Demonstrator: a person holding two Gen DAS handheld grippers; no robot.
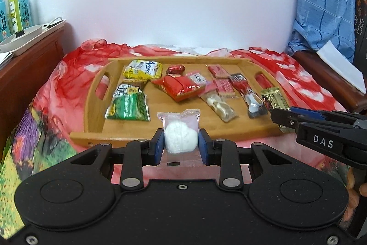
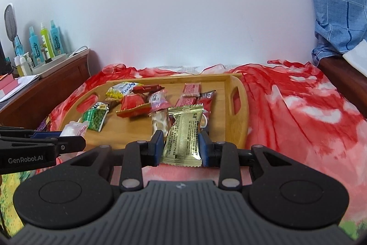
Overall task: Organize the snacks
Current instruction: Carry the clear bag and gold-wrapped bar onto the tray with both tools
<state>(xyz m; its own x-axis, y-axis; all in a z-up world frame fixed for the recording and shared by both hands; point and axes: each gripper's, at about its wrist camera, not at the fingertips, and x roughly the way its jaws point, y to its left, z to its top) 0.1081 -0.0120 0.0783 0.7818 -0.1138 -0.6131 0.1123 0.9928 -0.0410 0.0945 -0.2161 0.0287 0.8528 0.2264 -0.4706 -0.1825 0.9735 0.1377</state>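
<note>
Left wrist view: the left gripper (image 1: 181,141) points forward and downward over the near rim of the wooden tray (image 1: 96,111), its blue pads (image 1: 158,145) pinching a clear-wrapped white round snack (image 1: 181,133). The wrapper's long axis runs away from the camera, crimped ends near and far. The right gripper (image 1: 278,117) enters from the right.

Right wrist view: the right gripper (image 2: 182,145), tilted downward, clamps a gold foil packet (image 2: 183,137) held above the tray's near edge, long axis pointing away, printed black text facing up.
</note>
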